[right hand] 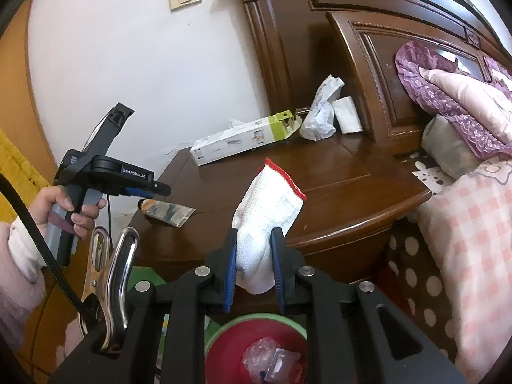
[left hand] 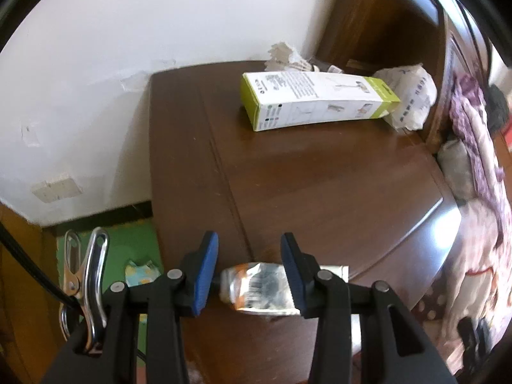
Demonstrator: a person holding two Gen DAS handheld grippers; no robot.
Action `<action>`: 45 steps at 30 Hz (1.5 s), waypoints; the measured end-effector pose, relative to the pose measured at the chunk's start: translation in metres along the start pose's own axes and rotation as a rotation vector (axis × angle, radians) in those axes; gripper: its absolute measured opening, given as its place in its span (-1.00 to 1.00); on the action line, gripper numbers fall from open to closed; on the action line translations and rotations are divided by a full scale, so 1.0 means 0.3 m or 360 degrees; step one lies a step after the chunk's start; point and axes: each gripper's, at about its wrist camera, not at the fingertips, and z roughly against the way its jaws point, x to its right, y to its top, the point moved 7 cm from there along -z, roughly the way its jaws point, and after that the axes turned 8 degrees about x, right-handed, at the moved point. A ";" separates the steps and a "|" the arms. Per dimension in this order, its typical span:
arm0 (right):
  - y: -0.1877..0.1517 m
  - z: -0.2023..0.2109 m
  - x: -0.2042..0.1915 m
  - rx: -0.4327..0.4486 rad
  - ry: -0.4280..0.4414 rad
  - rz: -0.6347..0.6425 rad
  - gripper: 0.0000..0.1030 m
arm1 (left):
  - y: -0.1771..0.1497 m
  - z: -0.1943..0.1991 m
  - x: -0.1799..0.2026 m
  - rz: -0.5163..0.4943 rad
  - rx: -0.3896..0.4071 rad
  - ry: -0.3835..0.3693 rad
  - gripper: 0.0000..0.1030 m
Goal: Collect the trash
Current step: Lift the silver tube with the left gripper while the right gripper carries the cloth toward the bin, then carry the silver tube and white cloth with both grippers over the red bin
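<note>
- While the right gripper [right hand: 254,264] hangs over a red bin with a green rim [right hand: 224,329], its blue pads are pressed narrowly onto a white knit glove [right hand: 265,217] with a red cuff, which stands up from the jaws.
- Crumpled clear plastic [right hand: 272,360] lies inside that bin.
- The left gripper [left hand: 249,275] has its jaws partly apart around a squeezed tube [left hand: 256,288] with orange and grey print; in the right wrist view the tube [right hand: 166,212] hangs from the gripper, its crimped end out over the brown wooden nightstand [right hand: 352,188], so it appears gripped, though the pad contact is blurred.
- A hand [right hand: 75,211] in a pale sleeve grasps the left gripper's handle.
- Farther back on the nightstand lies a long white and green carton [left hand: 316,100] on its side, its open end near a crumpled white wrapper [left hand: 412,96].
- A shuttlecock [left hand: 288,57] sits behind the carton by the wall.
- A folded white tissue [right hand: 347,115] leans beside the wrapper, against the carved headboard [right hand: 400,73].
</note>
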 end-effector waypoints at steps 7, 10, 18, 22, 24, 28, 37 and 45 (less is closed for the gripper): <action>-0.011 0.018 -0.033 0.0009 0.0020 0.0015 -0.61 | -0.007 0.026 -0.037 -0.0059 0.0035 0.0066 -0.15; -0.015 0.021 -0.048 0.0007 0.0024 0.0024 -0.61 | -0.032 0.012 -0.046 -0.0035 -0.0014 0.0012 -0.15; -0.013 0.048 -0.059 0.0021 0.0018 0.0029 -0.61 | -0.119 0.043 -0.031 0.0045 -0.0093 -0.0147 -0.15; -0.015 0.061 -0.065 0.0028 0.0021 0.0027 -0.61 | -0.167 0.077 0.004 -0.0001 -0.0106 -0.0188 -0.15; -0.017 0.064 -0.069 0.0029 0.0023 0.0026 -0.61 | -0.186 0.088 0.020 -0.0020 -0.0109 -0.0196 -0.15; -0.020 0.069 -0.079 0.0028 0.0029 0.0034 -0.61 | -0.220 0.109 0.056 -0.0079 -0.0119 -0.0215 -0.15; -0.027 0.082 -0.092 0.0026 0.0030 0.0030 -0.61 | -0.221 0.144 0.081 -0.0434 0.0028 -0.0078 0.09; -0.043 0.084 -0.087 -0.0007 0.0073 -0.0060 -0.61 | -0.221 0.114 0.180 -0.0865 -0.0009 -0.0069 0.12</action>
